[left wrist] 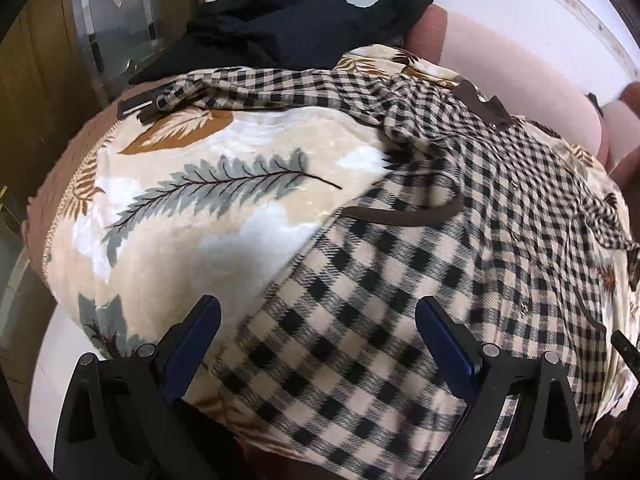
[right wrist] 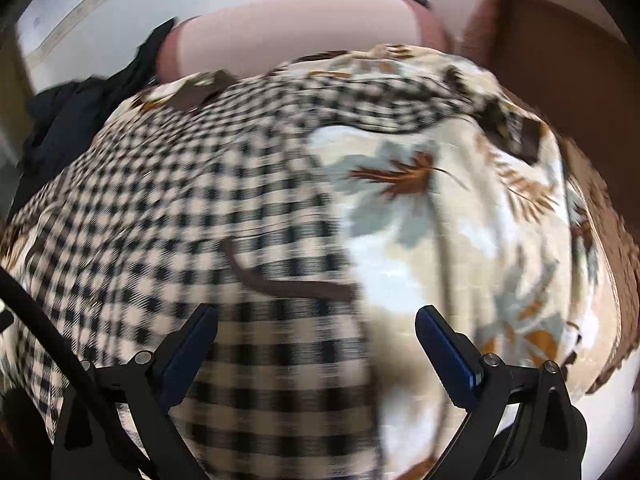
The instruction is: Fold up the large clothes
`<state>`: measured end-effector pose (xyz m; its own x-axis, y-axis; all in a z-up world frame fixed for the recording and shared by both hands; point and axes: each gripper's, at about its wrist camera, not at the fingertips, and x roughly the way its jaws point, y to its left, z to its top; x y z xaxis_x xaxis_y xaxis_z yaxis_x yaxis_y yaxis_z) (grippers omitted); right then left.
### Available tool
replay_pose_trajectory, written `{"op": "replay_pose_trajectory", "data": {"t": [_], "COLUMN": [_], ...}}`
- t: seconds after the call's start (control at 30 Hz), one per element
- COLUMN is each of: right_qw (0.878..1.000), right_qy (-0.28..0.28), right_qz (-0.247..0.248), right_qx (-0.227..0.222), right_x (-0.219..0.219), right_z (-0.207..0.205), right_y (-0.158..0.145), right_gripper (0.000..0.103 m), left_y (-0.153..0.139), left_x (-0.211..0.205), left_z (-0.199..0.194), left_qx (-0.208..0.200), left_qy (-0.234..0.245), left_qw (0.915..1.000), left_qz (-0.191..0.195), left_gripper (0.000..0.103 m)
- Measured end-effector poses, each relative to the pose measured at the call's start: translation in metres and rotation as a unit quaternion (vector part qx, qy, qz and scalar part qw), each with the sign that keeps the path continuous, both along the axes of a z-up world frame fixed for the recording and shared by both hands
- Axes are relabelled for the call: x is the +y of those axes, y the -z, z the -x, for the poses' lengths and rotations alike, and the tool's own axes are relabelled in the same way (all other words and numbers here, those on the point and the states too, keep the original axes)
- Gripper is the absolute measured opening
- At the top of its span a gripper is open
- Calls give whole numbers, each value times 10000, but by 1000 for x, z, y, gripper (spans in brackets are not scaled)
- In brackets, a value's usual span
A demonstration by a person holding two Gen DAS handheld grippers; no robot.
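1. Left wrist view: the left gripper (left wrist: pixel 318 344) is spread wide and holds nothing. It hovers over the near hem of the checked garment (left wrist: pixel 420 248), which lies spread on a leaf-print blanket (left wrist: pixel 224 184) over what looks like a bed or sofa. The garment's long axis runs from the near edge, under the gripper, away to the far right, where the brown collar (left wrist: pixel 484 106) lies. One sleeve (left wrist: pixel 248 84) stretches off to the far left. A dark garment (left wrist: pixel 288 20) is heaped beyond it, just past the sleeve. The garment's left edge lies just left of the midpoint between the fingers.

2. Right wrist view: this picture is blurred. The right gripper (right wrist: pixel 316 344) is equally wide open and empty, above the near part of the same checked garment (right wrist: pixel 200 220). Here the cloth spreads to the left and far side, with bare blanket (right wrist: pixel 440 240) to the right.

3. Judgement: both grippers sit at the hem end, the left over the left edge and the right over the right edge, so the fold likely runs hem toward collar.
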<state>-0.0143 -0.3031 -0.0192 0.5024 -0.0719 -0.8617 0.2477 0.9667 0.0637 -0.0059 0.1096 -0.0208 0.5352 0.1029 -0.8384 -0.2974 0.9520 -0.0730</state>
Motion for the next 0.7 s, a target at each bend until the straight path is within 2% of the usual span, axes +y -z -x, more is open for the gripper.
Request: {"op": "replay_pose_trajectory", "data": {"t": [0.13,0.2,0.3,0.37,0.43,0.47,0.57,0.6,0.63,0.67,0.7], "right_qw": [9989,9971,9941,9935,9951,9959,9978,9982,9985,9978,9940], "right_qy": [322,390,364,295,194,112,-88,-131,-198,-408,-663], "right_qz": [-335,-626,-941,-963,-801,-710,-389,-300,-224,-343,-753], "right_qx": [84,200,408,532,544,542,521,501,458,403,437], "right_x": [-33,-46,-54,-50,-41,-37,-21,-17,-14,-9,-6], "right_z": [9,16,26,31,35,37,40,42,44,46,46], "right_y": [4,10,23,31,33,33,32,31,29,27,26], "right_gripper": [102,101,97,93,90,90,84,77,62,44,8], "left_y": [14,20,33,42,43,43,42,40,38,35,32], "left_x": [14,18,20,17,9,3,-11,-12,-12,-12,-10], "left_z": [-10,-13,-19,-21,-17,-16,-9,-8,-6,-5,-5], "left_qx": [84,121,247,339,320,351,413,421,447,508,540], "left_qy": [201,349,641,807,929,1035,1106,1132,1140,1078,1044], "left_qw": [9995,9991,9967,9944,9943,9934,9930,9927,9925,9929,9931], "left_qz": [217,206,434,592,402,338,-47,-48,-35,-39,-4], "left_gripper": [98,98,98,98,96,92,63,47,36,16,7]}}
